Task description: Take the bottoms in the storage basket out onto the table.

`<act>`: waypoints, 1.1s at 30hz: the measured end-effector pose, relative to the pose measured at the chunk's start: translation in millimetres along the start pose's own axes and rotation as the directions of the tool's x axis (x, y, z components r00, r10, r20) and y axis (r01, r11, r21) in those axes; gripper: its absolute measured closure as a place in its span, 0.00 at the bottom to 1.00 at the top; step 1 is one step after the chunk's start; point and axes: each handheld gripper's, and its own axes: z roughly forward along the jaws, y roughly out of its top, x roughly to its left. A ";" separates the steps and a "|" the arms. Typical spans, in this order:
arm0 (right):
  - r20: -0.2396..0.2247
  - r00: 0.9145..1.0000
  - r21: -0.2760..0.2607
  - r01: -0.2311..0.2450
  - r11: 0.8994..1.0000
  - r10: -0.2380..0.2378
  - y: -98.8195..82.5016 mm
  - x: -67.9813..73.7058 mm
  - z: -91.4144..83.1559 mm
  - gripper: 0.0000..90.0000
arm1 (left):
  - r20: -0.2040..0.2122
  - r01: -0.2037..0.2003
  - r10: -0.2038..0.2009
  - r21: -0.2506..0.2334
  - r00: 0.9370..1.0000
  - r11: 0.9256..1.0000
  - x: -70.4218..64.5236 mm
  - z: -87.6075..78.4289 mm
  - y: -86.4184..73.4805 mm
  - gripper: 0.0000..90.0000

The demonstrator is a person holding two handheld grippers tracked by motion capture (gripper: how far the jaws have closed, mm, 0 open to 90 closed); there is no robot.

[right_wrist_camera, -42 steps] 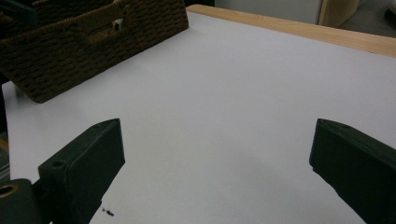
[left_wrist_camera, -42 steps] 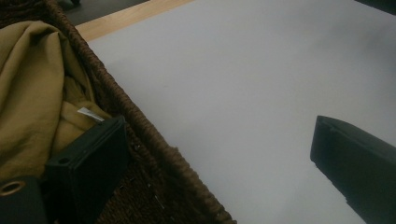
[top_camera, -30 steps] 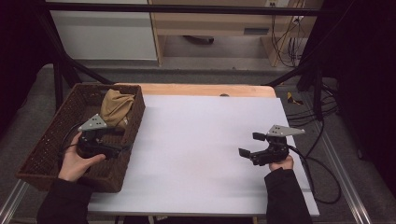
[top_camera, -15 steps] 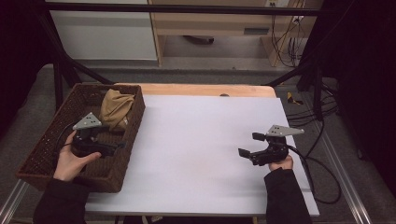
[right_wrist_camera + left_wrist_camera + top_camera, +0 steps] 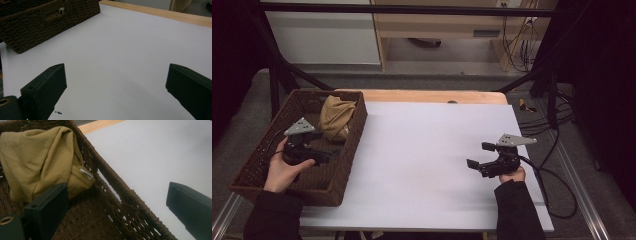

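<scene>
The likeliest slip from here, as I judge it, is a snag: the left gripper [image 5: 326, 156] sits inside the basket [image 5: 258, 159] with its jaws spread wide and pointing toward three o'clock, one jaw over the woven floor and the other seemingly out past the rim on the table side — so closing from this spot could catch the wicker wall instead of the cloth [image 5: 336, 116]. That tan cloth lies bunched at the basket's far end, about twelve o'clock from the gripper, near it but not touched. A shallow pinch on a loose fold might also slip off as it lifts. The left hand [image 5: 286, 169] holds its gripper low and tilted. The right gripper [image 5: 478, 156] rests well apart over the bare white table [image 5: 422, 150], aimed at nine o'clock, jaws wide and holding nothing.
</scene>
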 end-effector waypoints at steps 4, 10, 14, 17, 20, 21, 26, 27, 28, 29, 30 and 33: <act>-0.002 1.000 -0.002 -0.002 1.000 0.002 0.1 0.0 -0.3 0.04 | -0.003 0.003 -0.003 -0.012 1.000 1.000 1.5 -3.4 1.6 0.04; 0.000 1.000 0.000 0.000 1.000 0.000 0.0 -0.2 0.1 0.04 | -0.011 0.005 -0.005 -0.009 1.000 1.000 4.7 -4.5 2.2 0.04; 0.000 1.000 0.000 -0.001 1.000 0.001 0.0 -0.2 0.0 0.04 | -0.010 0.008 -0.008 -0.002 1.000 1.000 6.8 -4.8 3.3 0.04; 0.000 1.000 0.000 0.000 1.000 0.000 0.0 -0.1 0.0 0.04 | -0.003 0.008 -0.008 -0.005 1.000 1.000 7.3 -5.0 4.8 0.04; 0.000 1.000 0.000 0.000 1.000 0.000 0.0 -0.2 0.0 0.04 | -0.006 0.003 -0.003 -0.001 1.000 1.000 7.8 -4.5 7.0 0.04; 0.000 1.000 -0.001 -0.001 1.000 0.001 0.0 -0.2 -0.1 0.04 | -0.008 0.000 0.000 -0.002 1.000 1.000 8.2 -4.6 7.8 0.04; 0.001 1.000 0.000 0.000 1.000 0.000 0.2 -0.5 -0.4 0.04 | -0.004 -0.006 0.006 0.006 1.000 1.000 8.9 -3.2 12.5 0.04; 0.000 1.000 -0.001 -0.003 1.000 0.003 0.2 -0.3 -0.3 0.04 | -0.009 -0.010 0.010 0.011 1.000 1.000 9.6 -3.0 14.9 0.04; 0.000 1.000 -0.002 -0.003 1.000 0.003 0.2 -0.2 -0.3 0.04 | -0.008 -0.008 0.008 0.011 1.000 1.000 9.9 -2.9 15.9 0.04; 0.000 1.000 -0.002 -0.003 1.000 0.003 0.2 -0.2 -0.3 0.04 | -0.008 -0.008 0.008 0.011 1.000 1.000 9.9 -2.9 15.9 0.04; 0.000 1.000 -0.002 -0.003 1.000 0.003 0.2 -0.2 -0.3 0.04 | -0.006 -0.008 0.008 0.013 1.000 1.000 10.5 -3.0 16.9 0.04; 0.000 1.000 -0.001 -0.002 1.000 0.002 0.1 -0.1 -0.2 0.04 | -0.015 -0.011 0.011 0.014 1.000 1.000 11.2 -3.3 19.4 0.04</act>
